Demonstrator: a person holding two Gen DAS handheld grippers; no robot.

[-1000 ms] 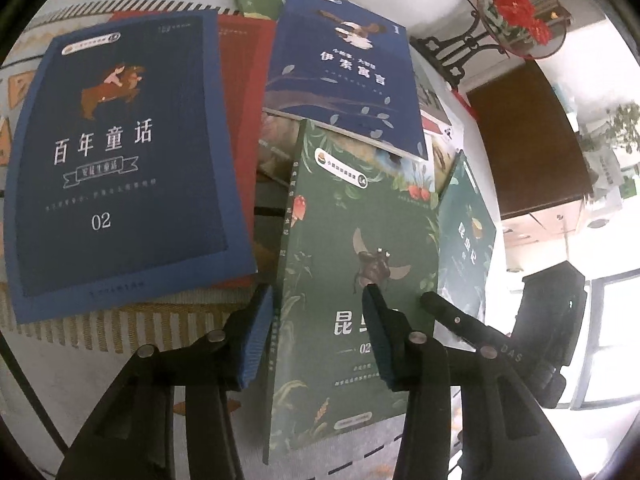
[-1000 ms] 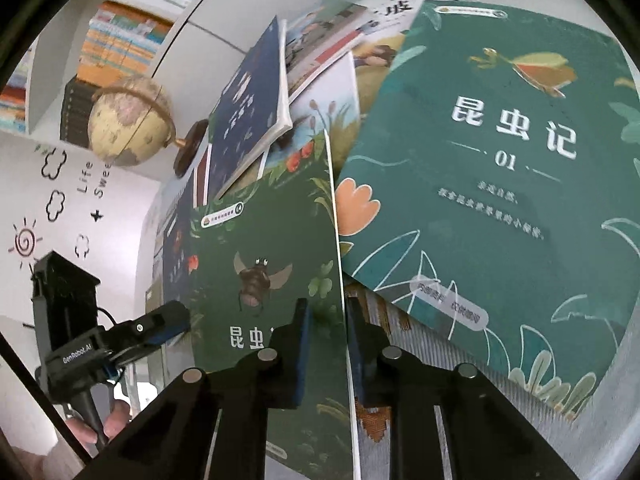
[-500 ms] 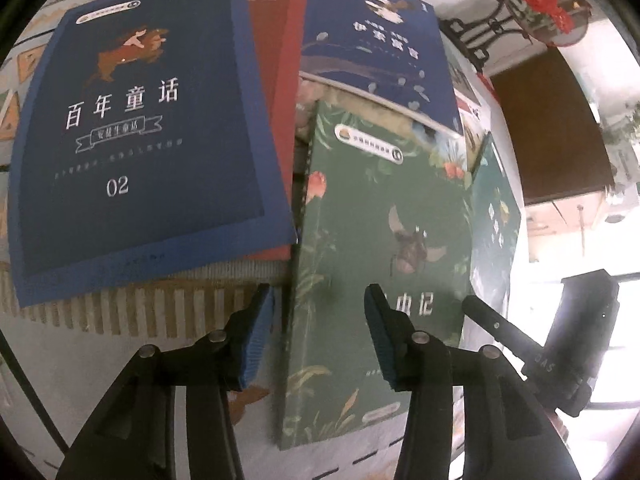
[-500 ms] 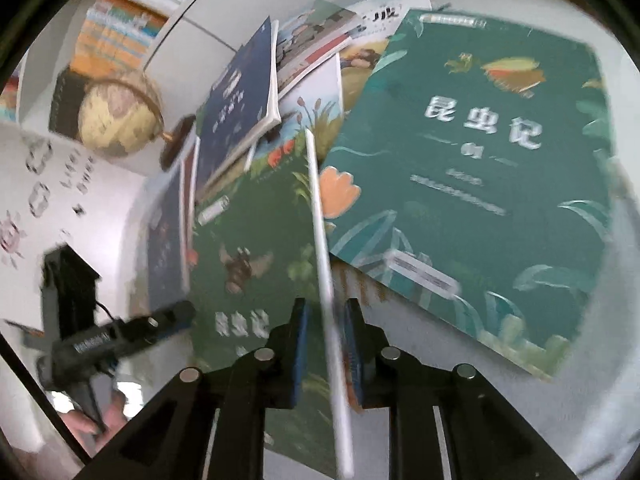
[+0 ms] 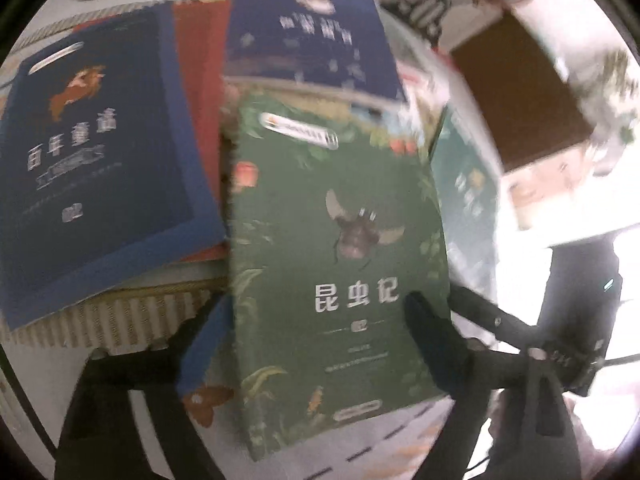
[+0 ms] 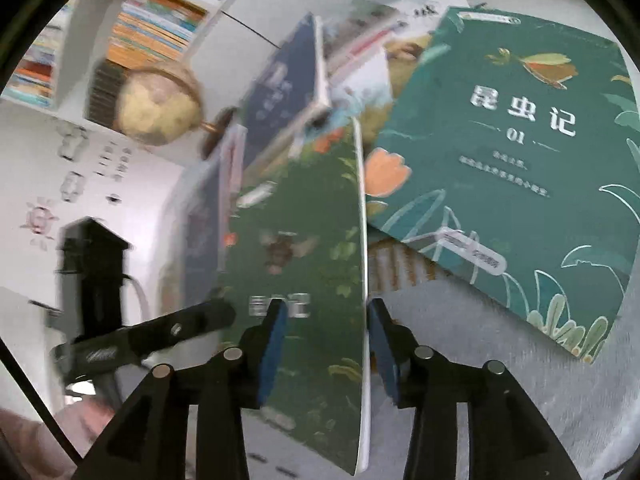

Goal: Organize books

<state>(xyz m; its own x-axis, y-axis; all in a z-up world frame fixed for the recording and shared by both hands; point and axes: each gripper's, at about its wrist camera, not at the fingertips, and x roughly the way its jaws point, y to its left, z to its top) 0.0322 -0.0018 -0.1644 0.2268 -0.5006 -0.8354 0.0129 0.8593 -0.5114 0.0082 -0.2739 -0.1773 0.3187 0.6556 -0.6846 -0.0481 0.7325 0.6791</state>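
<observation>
Books were scattered all over the table (image 5: 400,432), and the one being worked on was the dark green beetle book (image 5: 340,264), vol 02 of the insect series. It sat between both claws at once, near edge toward the cams, tilted w/ its right side up off the table. Left gripper (image 5: 316,344) had its jaws opening, 1 finger on each side of the cover, and imo neither pad was pressing anymore, tho the blur made that hard to call. Right gripper (image 6: 326,336) was opening too, w/ the book's thin white page edge (image 6: 362,240) standing in the gap between the blue pads, so probably a let-go rather than a grab. My guess: they'd stood it on edge to square it up or flip it onto a pile, and both sides were easing off so it could drop flat. Stuff around it: big navy fairy-tale book (image 5: 92,152) to the left on top of a red book (image 5: 200,80), another navy book (image 5: 312,36) propped above, and the teal vol 01 (image 6: 512,160) lying flat just right of the beetle book. That teal one was the obvious thing in the way if the book tipped rightward, cuz it'd land overlapping. Globe (image 6: 160,104) and bookshelf (image 6: 152,28) sat further back, not a problem.
</observation>
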